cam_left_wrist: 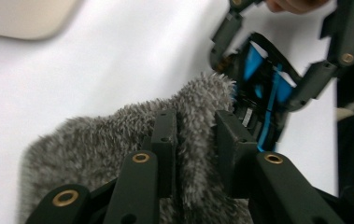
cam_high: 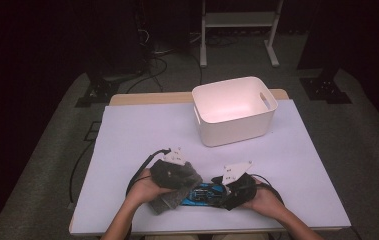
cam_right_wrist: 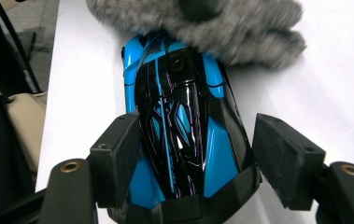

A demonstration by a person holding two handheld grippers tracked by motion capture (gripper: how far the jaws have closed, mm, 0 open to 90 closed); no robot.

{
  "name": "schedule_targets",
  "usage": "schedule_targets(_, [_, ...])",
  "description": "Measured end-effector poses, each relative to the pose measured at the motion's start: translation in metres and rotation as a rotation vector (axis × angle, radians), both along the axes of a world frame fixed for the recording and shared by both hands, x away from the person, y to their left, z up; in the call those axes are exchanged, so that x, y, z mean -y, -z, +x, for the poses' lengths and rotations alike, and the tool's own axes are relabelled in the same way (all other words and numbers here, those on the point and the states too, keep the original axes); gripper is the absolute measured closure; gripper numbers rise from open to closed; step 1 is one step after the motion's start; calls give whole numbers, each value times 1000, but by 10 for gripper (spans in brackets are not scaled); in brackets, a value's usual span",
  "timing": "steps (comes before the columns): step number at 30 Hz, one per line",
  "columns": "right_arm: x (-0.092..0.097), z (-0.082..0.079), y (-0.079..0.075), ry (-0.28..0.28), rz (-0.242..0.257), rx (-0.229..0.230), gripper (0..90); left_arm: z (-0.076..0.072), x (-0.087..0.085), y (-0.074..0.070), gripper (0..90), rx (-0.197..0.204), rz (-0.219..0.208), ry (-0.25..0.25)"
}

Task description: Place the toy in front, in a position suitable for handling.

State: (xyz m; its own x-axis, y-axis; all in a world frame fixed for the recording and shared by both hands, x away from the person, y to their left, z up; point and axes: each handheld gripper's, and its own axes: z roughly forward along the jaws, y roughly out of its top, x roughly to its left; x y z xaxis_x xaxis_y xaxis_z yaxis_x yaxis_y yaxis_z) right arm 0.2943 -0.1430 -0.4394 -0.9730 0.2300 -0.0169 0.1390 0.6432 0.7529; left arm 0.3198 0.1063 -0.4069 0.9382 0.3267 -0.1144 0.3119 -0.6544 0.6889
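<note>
The left gripper (cam_left_wrist: pixel 191 140) is clenched on a fold of grey fuzzy cloth (cam_left_wrist: pixel 118 140) — in the left gripper view both black pads press into the pile from either side, and the rest of the cloth bunches below and to the left of the jaws. In the high view the same cloth (cam_high: pixel 173 182) sits heaped under the left gripper (cam_high: pixel 173 172) at the near edge of the table, draped partly over the left hand (cam_high: pixel 144 189). The right gripper (cam_right_wrist: pixel 198 158) stands released: in the right gripper view its jaws flank the near end of a blue and black toy car (cam_right_wrist: pixel 181 126), the left pad at or against the body, the right pad clearly apart from it with white table showing between. The car lies flat on the white table top (cam_high: pixel 127 135), nose pointing away from the right gripper toward the cloth, whose edge overlaps the far end of the car. In the high view the toy car (cam_high: pixel 204 194) lies between the two grippers, with the right gripper (cam_high: pixel 234 187) and right hand (cam_high: pixel 264 197) just beside it. Farther back — well apart from both hands — a white plastic bin (cam_high: pixel 234 110) stands upright on the table's far right part, its opening facing up and a handle slot visible in its right wall.
</note>
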Motion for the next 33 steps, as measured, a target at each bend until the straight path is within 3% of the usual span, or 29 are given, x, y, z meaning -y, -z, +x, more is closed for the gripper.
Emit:
schedule_targets(4, [0,-7,0,4,9,45,317,-1,-2,-2,733,-15,-12,7])
schedule_targets(12, [-3,-13,-4,-7,-25,100,298,-11,-4,-6,733,15,-16,34])
schedule_targets(16, [-5,-13,-11,-24,-31,63,280,-17,-7,-12,733,2,-38,71])
schedule_targets(21, [-8,-11,-9,-52,-57,-9,292,-24,-14,-16,723,-60,-85,154])
schedule_targets(23, [-11,-12,-5,-77,-68,-36,319,-26,-14,-16,724,-70,-91,168])
schedule_targets(25, [-15,-15,-1,-106,-81,-62,417,-26,-14,-16,725,-68,-86,174])
schedule_targets(27, [-17,-18,2,-123,-87,-45,481,-27,-13,-17,743,-68,-89,189])
schedule_targets(29, [-17,-18,1,-160,-81,-79,541,-28,-13,-17,775,-55,-94,190])
schedule_targets(33, [-18,-19,-1,-189,-121,-25,549,-29,-13,-24,788,-28,-98,191])
